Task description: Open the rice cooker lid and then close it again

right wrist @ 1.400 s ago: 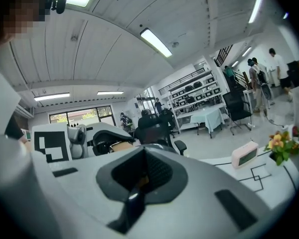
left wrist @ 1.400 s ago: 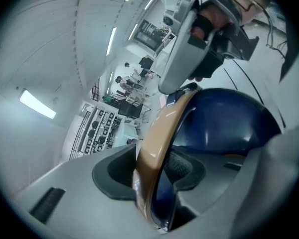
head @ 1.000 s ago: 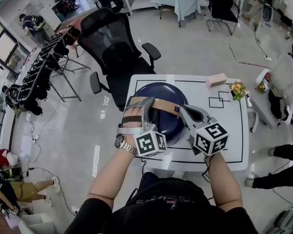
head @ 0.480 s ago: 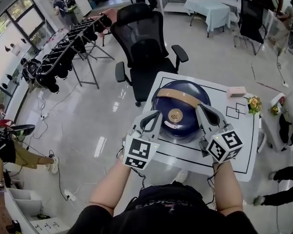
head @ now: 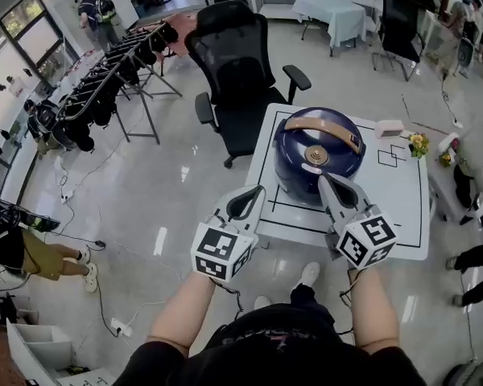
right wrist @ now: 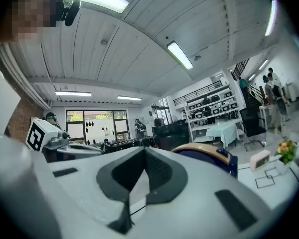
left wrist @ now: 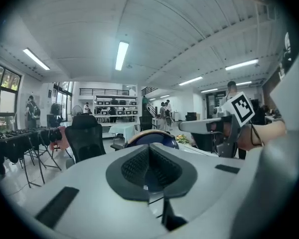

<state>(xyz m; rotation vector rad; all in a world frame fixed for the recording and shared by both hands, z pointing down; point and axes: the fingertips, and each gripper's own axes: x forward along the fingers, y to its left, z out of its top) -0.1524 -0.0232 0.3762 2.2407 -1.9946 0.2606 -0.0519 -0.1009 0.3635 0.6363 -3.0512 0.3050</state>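
Two grippers are hovering at the near side of the white table (head: 402, 215), both empty. The left gripper (head: 255, 191) is hanging off the table's near left edge, over the floor, with its jaws pressed together and nothing between them. The right gripper (head: 324, 180) is pointing at the near side of the dark blue rice cooker (head: 318, 163) without touching it; its jaws are also resting closed on nothing. The cooker is sitting on the table with its lid down and its tan handle (head: 322, 131) lying across the top. A black office chair (head: 233, 71) is standing beyond the table's far left corner.
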